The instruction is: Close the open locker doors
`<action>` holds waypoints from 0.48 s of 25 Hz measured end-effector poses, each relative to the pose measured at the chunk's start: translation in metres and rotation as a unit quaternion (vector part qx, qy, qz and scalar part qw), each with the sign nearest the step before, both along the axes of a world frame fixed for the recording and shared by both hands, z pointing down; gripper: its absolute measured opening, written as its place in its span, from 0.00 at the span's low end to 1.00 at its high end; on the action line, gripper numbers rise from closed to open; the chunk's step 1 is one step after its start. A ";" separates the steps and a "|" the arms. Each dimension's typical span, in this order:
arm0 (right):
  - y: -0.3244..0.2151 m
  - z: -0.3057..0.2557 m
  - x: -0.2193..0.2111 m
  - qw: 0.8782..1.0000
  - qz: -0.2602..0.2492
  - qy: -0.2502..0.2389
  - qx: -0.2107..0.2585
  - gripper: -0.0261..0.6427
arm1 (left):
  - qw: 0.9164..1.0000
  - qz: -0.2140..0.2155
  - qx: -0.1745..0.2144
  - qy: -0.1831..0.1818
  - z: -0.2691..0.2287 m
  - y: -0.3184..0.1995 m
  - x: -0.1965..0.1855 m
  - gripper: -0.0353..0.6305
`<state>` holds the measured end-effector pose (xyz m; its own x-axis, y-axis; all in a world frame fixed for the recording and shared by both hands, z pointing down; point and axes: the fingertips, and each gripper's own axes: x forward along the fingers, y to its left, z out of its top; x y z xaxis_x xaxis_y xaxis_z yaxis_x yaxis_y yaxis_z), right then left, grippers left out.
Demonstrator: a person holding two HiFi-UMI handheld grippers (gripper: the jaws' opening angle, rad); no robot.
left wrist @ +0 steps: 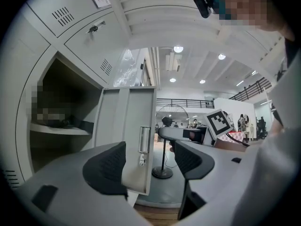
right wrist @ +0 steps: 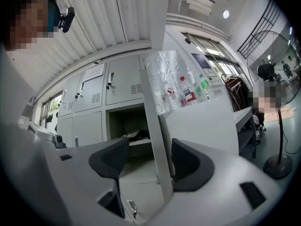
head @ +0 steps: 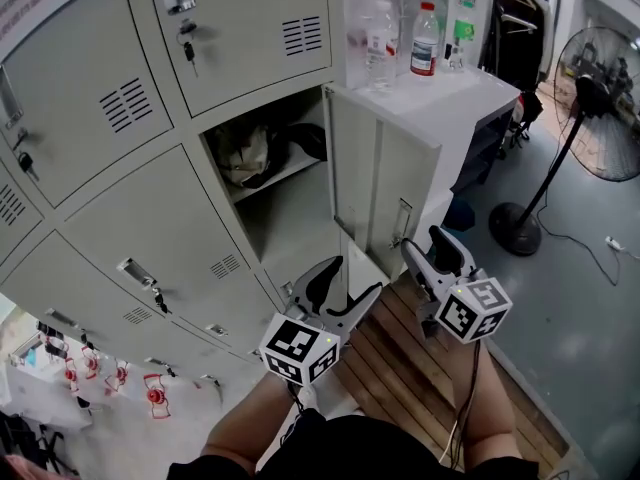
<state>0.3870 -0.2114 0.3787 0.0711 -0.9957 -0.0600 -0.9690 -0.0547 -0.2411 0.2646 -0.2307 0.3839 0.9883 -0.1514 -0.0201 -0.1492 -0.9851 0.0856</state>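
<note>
One grey locker point(head: 285, 223) stands open with dark things on its shelf. Its door point(head: 385, 183) is swung out to the right, nearly square to the locker front. My left gripper point(head: 345, 283) is open and low in front of the compartment. In the left gripper view the door's point(left wrist: 127, 126) lower corner and latch point(left wrist: 143, 142) show between the spread jaws of the left gripper point(left wrist: 148, 161). My right gripper point(head: 428, 248) is at the door's free edge. In the right gripper view the door edge point(right wrist: 155, 126) runs between the jaws of the right gripper point(right wrist: 149, 161), close to the right pad point(right wrist: 181, 161) and clear of the left pad.
Closed lockers point(head: 150, 238) with keys in their locks surround the open one. A white cabinet point(head: 455, 93) behind the door carries bottles point(head: 425, 40). A standing fan point(head: 600, 98) is at the right. Wooden slats point(head: 400, 368) lie underfoot.
</note>
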 end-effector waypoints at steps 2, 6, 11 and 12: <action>-0.010 0.001 0.002 1.000 0.006 0.000 -0.001 0.45 | 1.000 0.001 -0.001 0.000 0.000 -0.009 -0.003 0.55; -0.026 0.002 0.009 1.000 0.020 -0.003 -0.004 0.43 | 1.000 0.006 -0.001 0.000 0.000 -0.026 -0.006 0.55; -0.042 0.005 0.012 0.999 0.031 -0.007 -0.010 0.38 | 1.000 0.011 -0.008 -0.001 0.004 -0.046 -0.009 0.55; -0.044 0.005 0.012 0.999 0.034 -0.008 -0.010 0.38 | 1.000 0.012 -0.009 -0.001 0.004 -0.049 -0.009 0.55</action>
<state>0.3993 -0.2552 0.3840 0.1389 -0.9896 -0.0385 -0.9589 -0.1247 -0.2549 0.2556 -0.2795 0.3882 0.9917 -0.1273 -0.0153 -0.1251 -0.9869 0.1023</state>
